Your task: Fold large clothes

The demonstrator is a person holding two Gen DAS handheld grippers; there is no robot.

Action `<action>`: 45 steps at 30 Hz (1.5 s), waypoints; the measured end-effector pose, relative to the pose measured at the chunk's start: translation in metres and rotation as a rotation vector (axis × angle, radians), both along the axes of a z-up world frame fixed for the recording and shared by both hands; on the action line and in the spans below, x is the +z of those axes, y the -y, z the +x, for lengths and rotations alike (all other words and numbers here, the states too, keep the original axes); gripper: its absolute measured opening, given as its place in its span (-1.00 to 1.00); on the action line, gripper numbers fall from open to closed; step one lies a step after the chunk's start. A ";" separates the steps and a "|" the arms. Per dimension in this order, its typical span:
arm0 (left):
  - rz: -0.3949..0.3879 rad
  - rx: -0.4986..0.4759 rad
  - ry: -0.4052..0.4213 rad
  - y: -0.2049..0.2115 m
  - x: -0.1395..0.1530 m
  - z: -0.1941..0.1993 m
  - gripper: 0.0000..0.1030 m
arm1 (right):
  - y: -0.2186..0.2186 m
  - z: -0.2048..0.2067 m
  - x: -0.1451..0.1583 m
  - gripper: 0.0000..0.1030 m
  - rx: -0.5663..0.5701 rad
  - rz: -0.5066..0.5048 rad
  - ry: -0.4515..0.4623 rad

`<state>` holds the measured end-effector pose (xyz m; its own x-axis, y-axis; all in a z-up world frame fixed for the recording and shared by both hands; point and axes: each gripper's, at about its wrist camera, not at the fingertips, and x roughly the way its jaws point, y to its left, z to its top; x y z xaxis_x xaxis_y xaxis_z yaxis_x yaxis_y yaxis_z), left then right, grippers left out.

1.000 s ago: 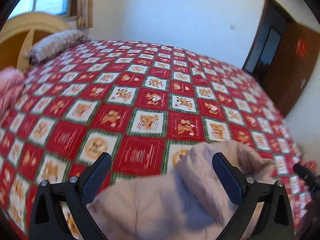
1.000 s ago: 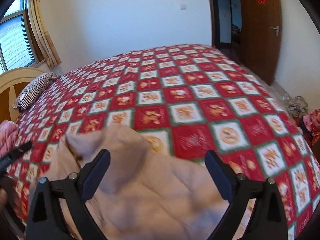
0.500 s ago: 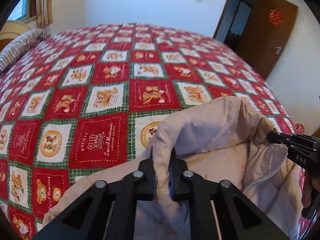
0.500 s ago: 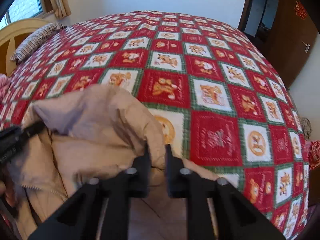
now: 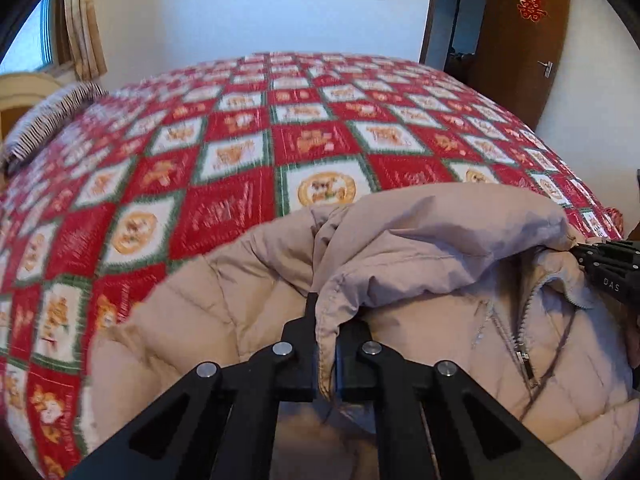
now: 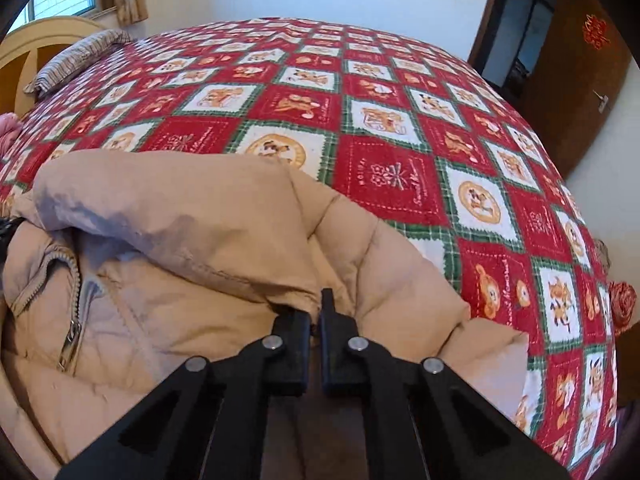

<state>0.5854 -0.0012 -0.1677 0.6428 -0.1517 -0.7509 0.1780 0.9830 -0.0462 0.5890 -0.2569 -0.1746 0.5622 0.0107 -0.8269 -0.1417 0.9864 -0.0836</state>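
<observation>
A beige quilted jacket point(image 5: 420, 240) lies bunched at the near edge of the bed, its zipper point(image 5: 520, 356) partly undone. My left gripper point(image 5: 326, 320) is shut on a stitched edge of its hood or collar fold. In the right wrist view the same jacket point(image 6: 180, 208) fills the lower left. There my right gripper point(image 6: 314, 312) is shut on a fold of the jacket's edge. The right gripper point(image 5: 608, 268) also shows at the right rim of the left wrist view, pinching the far end of that fold. The fabric hides the pads.
The bed carries a red, white and green patchwork quilt point(image 6: 380, 128). A striped pillow point(image 6: 76, 60) and a wooden headboard point(image 6: 24, 52) lie far left. A brown door point(image 5: 520, 40) stands open at the right. Something pink point(image 6: 8, 132) sits at the left edge.
Both grippers went from wide open above the jacket to shut on its folded edge. Both have sunk lower, and the jacket fills more of each view.
</observation>
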 end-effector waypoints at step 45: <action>0.049 0.147 -0.048 0.035 -0.034 0.046 0.98 | -0.062 0.029 -0.017 -0.16 0.059 0.028 0.124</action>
<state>0.6315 -0.0358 -0.2015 0.6188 -0.0210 -0.7852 0.0312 0.9995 -0.0022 0.6179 -0.1951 -0.1912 0.6577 0.0688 -0.7502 -0.1896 0.9789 -0.0764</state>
